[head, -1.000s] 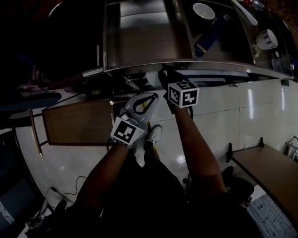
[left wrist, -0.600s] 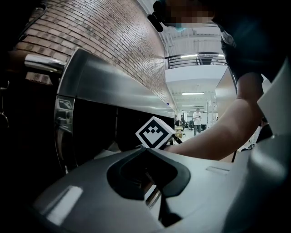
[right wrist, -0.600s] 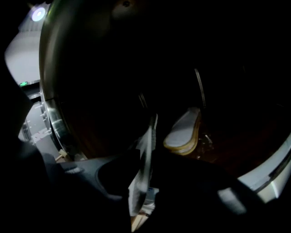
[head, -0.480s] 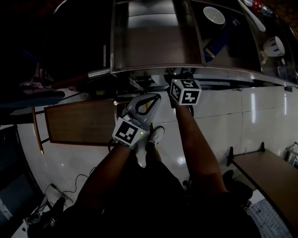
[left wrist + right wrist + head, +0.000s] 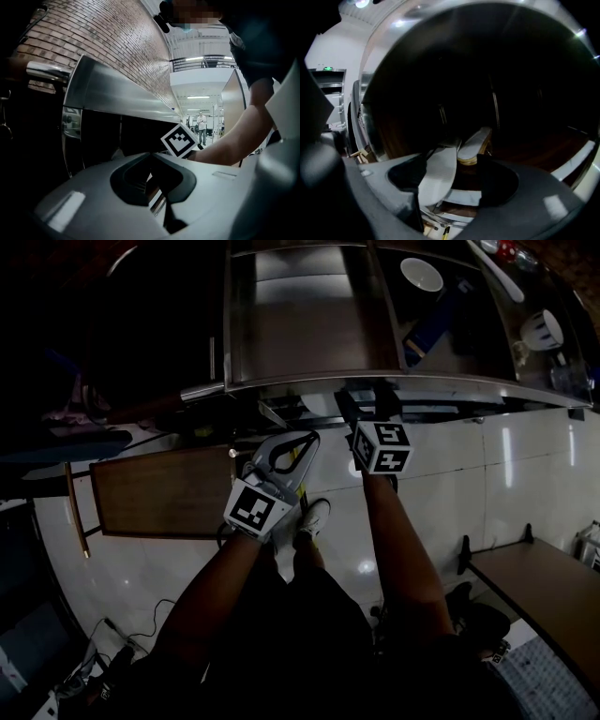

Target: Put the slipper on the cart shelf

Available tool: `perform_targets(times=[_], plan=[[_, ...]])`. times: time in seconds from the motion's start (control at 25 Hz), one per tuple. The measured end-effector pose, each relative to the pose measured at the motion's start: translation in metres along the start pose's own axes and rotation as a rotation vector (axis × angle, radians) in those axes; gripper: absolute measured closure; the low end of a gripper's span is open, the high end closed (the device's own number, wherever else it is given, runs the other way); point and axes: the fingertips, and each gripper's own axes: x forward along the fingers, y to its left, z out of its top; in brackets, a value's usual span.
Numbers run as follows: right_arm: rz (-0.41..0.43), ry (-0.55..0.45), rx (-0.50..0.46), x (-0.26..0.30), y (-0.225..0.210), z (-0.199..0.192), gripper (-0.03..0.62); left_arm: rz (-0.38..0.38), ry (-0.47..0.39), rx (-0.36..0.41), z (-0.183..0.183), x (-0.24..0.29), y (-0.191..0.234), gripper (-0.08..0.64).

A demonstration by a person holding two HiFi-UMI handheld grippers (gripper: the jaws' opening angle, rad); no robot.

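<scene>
Two pale-soled slippers rest on the dark brown cart shelf (image 5: 543,154) in the right gripper view. The nearer slipper (image 5: 437,176) lies between the jaws of my right gripper (image 5: 452,160), close to the left jaw; the jaws are opening and do not press on it. The other slipper (image 5: 474,143) sits just behind it. From the head view, the right gripper's marker cube (image 5: 382,446) hangs just below the cart's front rim (image 5: 450,382), with its jaws reaching under it out of sight. My left gripper (image 5: 307,437) is held beside it, shut and empty.
The steel cart top (image 5: 309,334) carries a white bowl (image 5: 422,273) and a white cup (image 5: 539,329) at the far right. A wooden table (image 5: 159,493) stands to the left and a bench (image 5: 534,577) at the lower right. My shoe (image 5: 314,517) is on the glossy floor.
The right gripper's marker cube has drawn back a little toward me and to the right, away from the cart rim. The left gripper has barely moved.
</scene>
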Motion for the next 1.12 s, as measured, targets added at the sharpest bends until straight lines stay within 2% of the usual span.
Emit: perform_targets(times=[0.12, 0.32, 0.44, 0.68, 1.12], plan=[[0.015, -0.044, -0.042, -0.034, 0.014, 0.001, 0.267, -0.008, -0.007, 0.010, 0.005, -0.006, -0.004, 0.555], [0.114, -0.139, -0.141, -0.098, 0.068, 0.013, 0.294, -0.030, -0.018, 0.012, 0.017, -0.030, -0.018, 0.555], [0.160, -0.192, -0.161, -0.132, 0.101, 0.027, 0.418, -0.045, -0.024, 0.023, 0.027, -0.054, -0.025, 0.555], [0.266, -0.227, -0.204, -0.185, 0.204, 0.042, 0.591, -0.061, -0.065, 0.026, 0.051, -0.133, -0.035, 0.555], [0.460, -0.242, -0.251, -0.227, 0.424, 0.057, 0.592, -0.050, -0.110, 0.003, 0.070, -0.329, -0.009, 0.555]])
